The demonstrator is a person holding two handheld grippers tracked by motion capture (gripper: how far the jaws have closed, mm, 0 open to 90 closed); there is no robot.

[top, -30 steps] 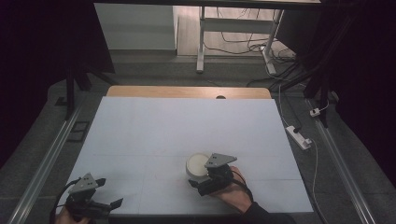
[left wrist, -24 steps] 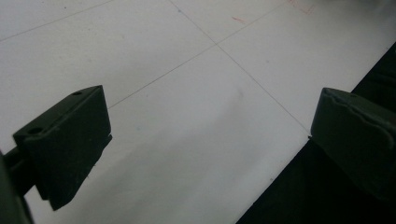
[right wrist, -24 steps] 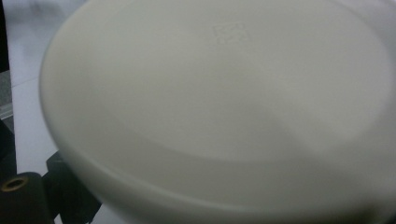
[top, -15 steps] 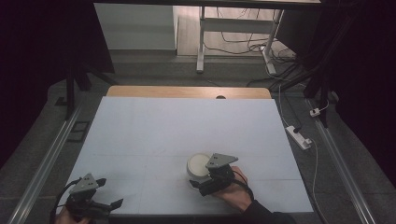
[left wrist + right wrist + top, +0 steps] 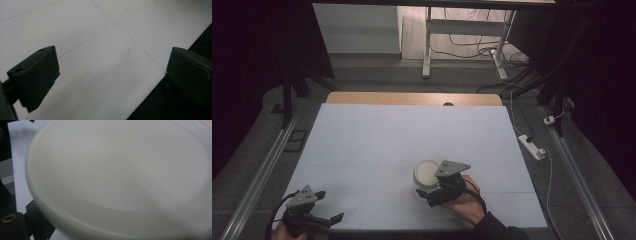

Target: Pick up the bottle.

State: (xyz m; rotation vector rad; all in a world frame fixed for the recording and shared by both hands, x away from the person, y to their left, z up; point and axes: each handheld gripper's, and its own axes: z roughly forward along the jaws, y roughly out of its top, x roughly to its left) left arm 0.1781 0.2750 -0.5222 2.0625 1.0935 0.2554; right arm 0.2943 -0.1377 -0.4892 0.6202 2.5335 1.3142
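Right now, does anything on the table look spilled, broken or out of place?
Nothing stands out. The white round container sits at the right gripper, no spill visible. The left gripper is open over bare white table near its front edge.

White sheet (image 5: 402, 145) covers the wooden tabletop (image 5: 412, 98). Power strip (image 5: 532, 147) lies on grey floor (image 5: 592, 165) right; cables (image 5: 467, 42) beyond.
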